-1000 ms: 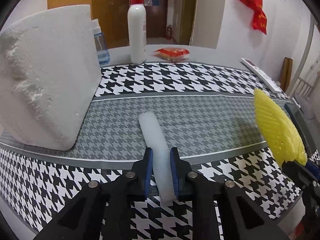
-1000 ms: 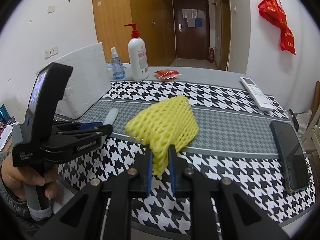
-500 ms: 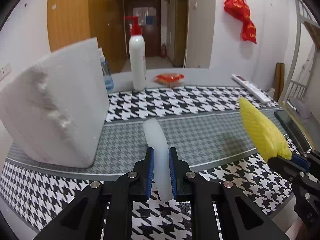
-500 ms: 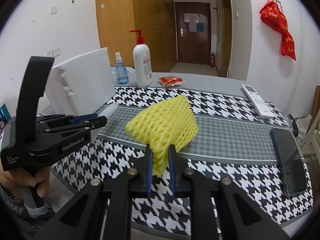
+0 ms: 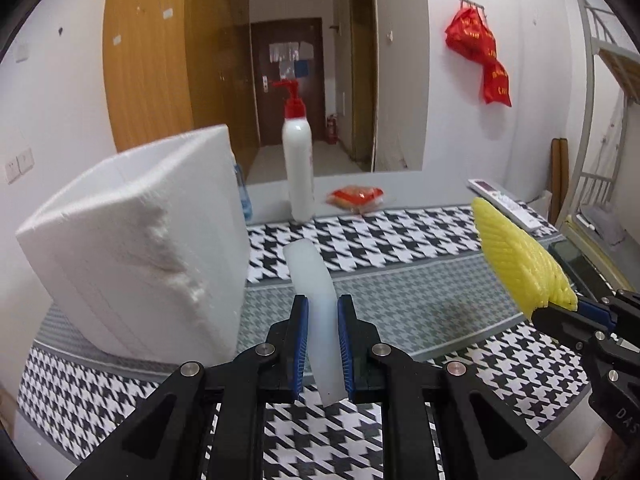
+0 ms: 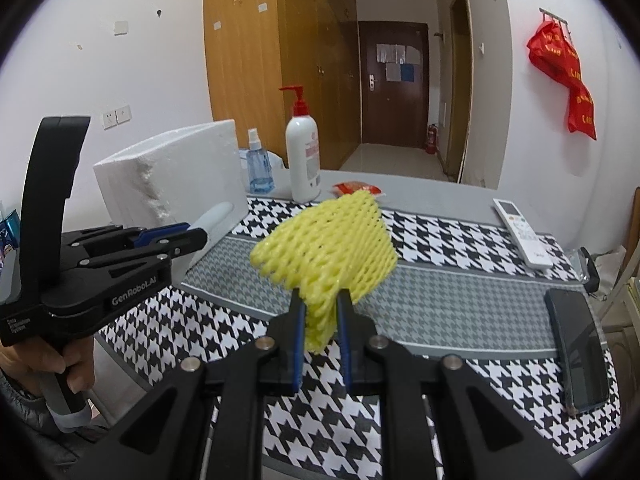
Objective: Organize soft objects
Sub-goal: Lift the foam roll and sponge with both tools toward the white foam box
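My left gripper [image 5: 322, 312] is shut on a white foam strip [image 5: 310, 276], held clear above the houndstooth tablecloth [image 5: 400, 308]; the strip points away towards the pump bottle. From the right wrist view the same strip [image 6: 214, 216] pokes out of the left gripper [image 6: 196, 236], which a hand holds at the left. My right gripper [image 6: 320, 308] is shut on a yellow foam net sleeve [image 6: 332, 248], lifted off the table. That sleeve [image 5: 520, 260] also shows at the right of the left wrist view. A white styrofoam box [image 5: 144, 248] stands at the left.
A white pump bottle [image 5: 298, 168] with a red top, a small blue spray bottle [image 6: 258, 168] and a red snack packet [image 5: 356, 196] stand at the table's far side. A remote control [image 6: 520, 232] and a dark phone [image 6: 576, 344] lie at the right.
Both grippers have risen with their loads: the foam strip has lifted off the cloth and the yellow sleeve sits higher. The left gripper's view has tilted up towards the room.
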